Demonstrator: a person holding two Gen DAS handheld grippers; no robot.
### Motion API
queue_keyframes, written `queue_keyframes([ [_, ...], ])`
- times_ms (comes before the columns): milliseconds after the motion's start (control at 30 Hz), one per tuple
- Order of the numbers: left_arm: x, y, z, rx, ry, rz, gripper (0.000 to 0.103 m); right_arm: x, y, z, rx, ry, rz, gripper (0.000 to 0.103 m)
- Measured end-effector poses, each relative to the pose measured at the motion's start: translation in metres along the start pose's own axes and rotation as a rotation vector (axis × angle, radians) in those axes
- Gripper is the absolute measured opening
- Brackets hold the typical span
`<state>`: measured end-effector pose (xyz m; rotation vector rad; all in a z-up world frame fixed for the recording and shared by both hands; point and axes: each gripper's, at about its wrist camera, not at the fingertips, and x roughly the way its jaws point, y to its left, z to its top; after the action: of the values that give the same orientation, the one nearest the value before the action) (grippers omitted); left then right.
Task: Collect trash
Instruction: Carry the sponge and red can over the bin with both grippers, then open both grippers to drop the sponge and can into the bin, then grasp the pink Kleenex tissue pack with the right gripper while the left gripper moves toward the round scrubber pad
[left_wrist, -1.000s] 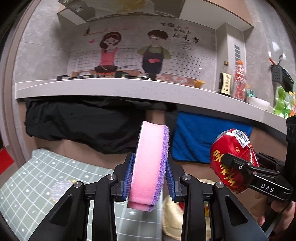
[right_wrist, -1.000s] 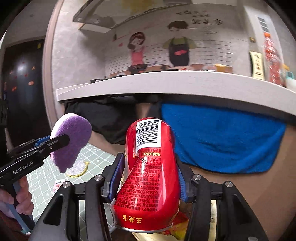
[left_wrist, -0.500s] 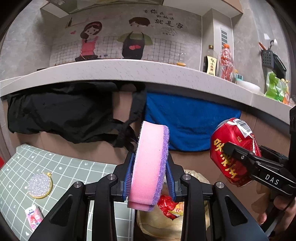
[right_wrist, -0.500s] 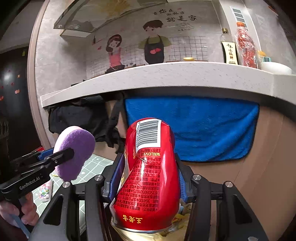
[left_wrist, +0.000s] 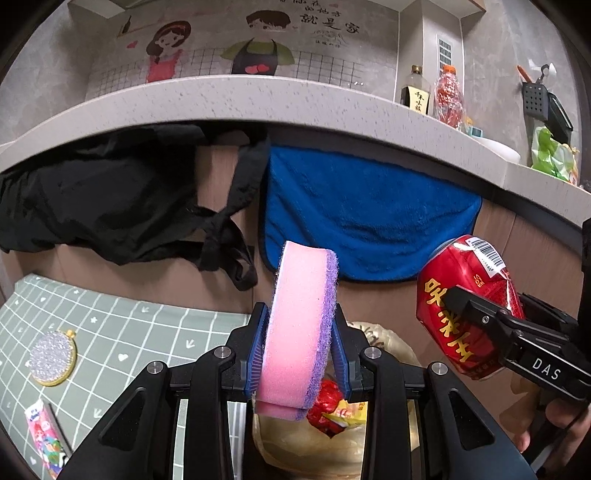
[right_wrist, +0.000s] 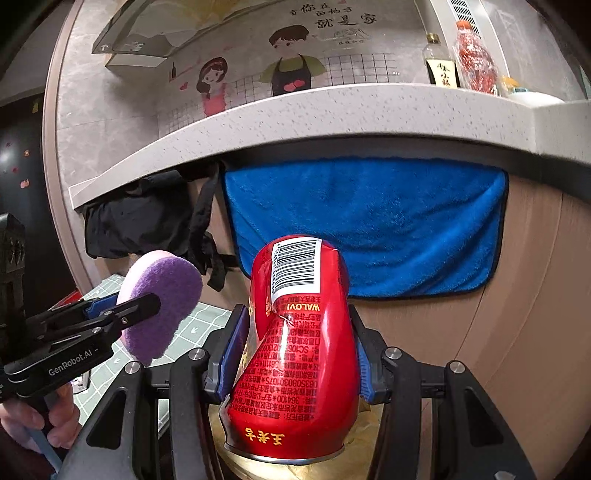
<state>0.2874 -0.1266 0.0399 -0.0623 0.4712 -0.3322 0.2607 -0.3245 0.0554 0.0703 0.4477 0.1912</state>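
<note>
Sponge (left_wrist: 301, 325) left of can (left_wrist: 461, 306); bin (left_wrist: 388, 336) beneath both

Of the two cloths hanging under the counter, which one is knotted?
The black cloth on the left; its straps are tied in a knot. The blue towel beside it hangs flat.

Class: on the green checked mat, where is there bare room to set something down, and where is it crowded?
Bare squares lie between the glittery round disc and the left gripper. The near left corner holds a small pink packet. The trash bag beside the mat is crowded.
</note>
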Motion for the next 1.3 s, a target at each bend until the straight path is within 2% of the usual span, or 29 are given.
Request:
queue_keyframes([
  [400,0.03,0.003,-0.004,-0.029,0.066,-0.055,0.033,0.022,-0.011,-0.008,0.049,0.048,-0.012,0.048],
  [533,0.045,0.008,-0.003,-0.053,0.096,-0.147,0.034,0.028,-0.019,-0.009,0.102,0.056,0.008,0.049],
  [633,0.062,0.014,-0.003,-0.068,0.153,-0.254,0.045,0.036,-0.026,-0.011,0.127,0.072,0.001,0.054],
  [700,0.07,0.02,-0.003,-0.096,0.195,-0.272,0.048,0.042,-0.032,-0.015,0.165,0.103,0.021,0.055],
  [833,0.064,0.038,-0.001,-0.133,0.191,-0.202,0.048,0.039,-0.034,-0.019,0.198,0.102,0.015,0.055],
  [967,0.043,0.053,0.003,-0.099,0.161,-0.119,0.048,0.031,-0.025,-0.015,0.185,0.09,0.02,0.055],
  [1133,-0.001,0.093,0.014,-0.102,0.112,-0.037,0.048,0.021,0.008,-0.007,0.105,0.072,-0.003,0.055],
  [1300,-0.062,0.145,0.02,-0.115,0.046,0.083,0.048,0.019,0.064,-0.003,0.047,0.06,0.089,0.055],
])
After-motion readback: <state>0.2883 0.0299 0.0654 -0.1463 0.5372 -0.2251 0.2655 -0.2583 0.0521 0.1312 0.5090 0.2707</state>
